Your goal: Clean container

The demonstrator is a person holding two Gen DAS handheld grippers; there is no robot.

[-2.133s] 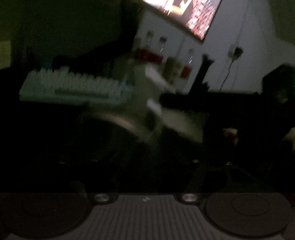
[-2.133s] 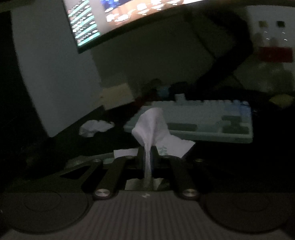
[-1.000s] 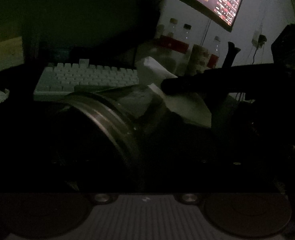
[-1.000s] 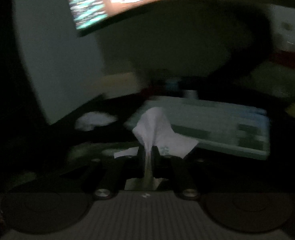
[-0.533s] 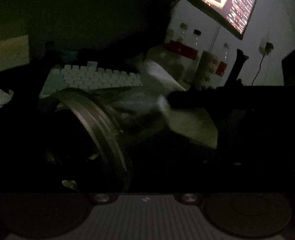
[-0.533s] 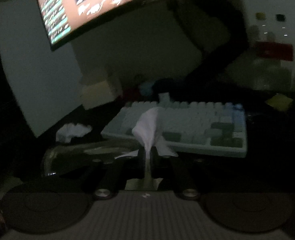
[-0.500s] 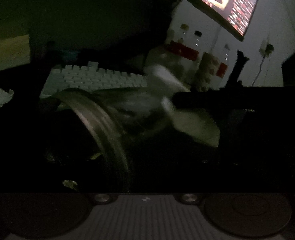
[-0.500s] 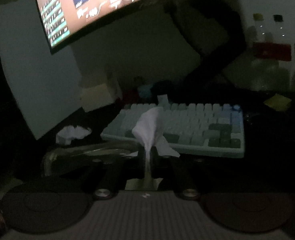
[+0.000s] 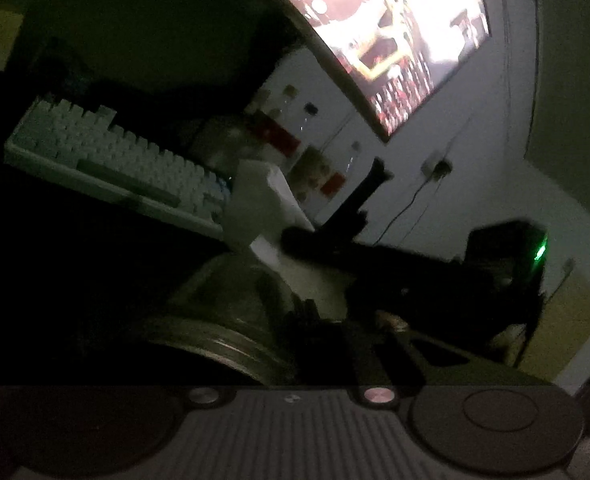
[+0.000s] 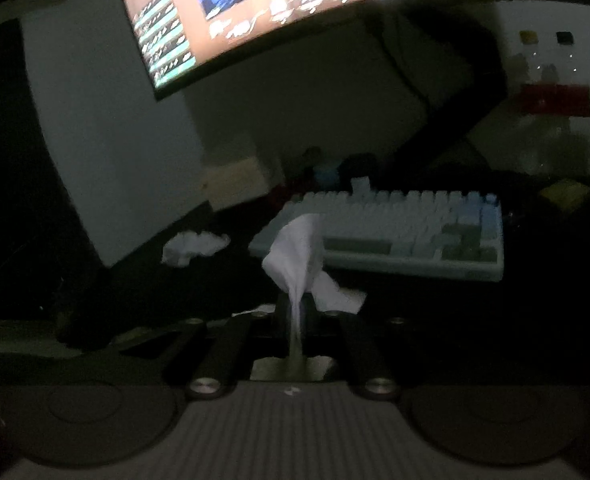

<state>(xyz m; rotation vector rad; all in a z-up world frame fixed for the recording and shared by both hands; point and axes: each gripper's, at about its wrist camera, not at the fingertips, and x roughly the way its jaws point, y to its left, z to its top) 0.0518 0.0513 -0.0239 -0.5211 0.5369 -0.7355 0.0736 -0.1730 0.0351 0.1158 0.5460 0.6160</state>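
In the dim left wrist view a clear glass jar (image 9: pixel 223 300) with a threaded rim sits low and left of centre. My left gripper (image 9: pixel 309 312) has its jaws closed together at the jar's right edge, and they seem to pinch its wall. From the right, my right gripper (image 9: pixel 295 240) reaches in as a dark bar just above the jar, carrying a white tissue (image 9: pixel 255 204). The right wrist view shows the right gripper (image 10: pixel 295 308) shut on that tissue (image 10: pixel 295 252), which fans out above the fingertips.
A pale keyboard (image 10: pixel 407 236) lies on the dark desk behind, under a lit curved monitor (image 10: pixel 295 0). A crumpled tissue (image 10: pixel 195 246) rests left of the keyboard. Bottles with red labels (image 9: pixel 279 132) stand by the wall.
The left jaws have closed from wide around the jar to narrow at its edge. The left view has rolled, and the jar now sits lower left. The tissue has stayed pinched in the right gripper.
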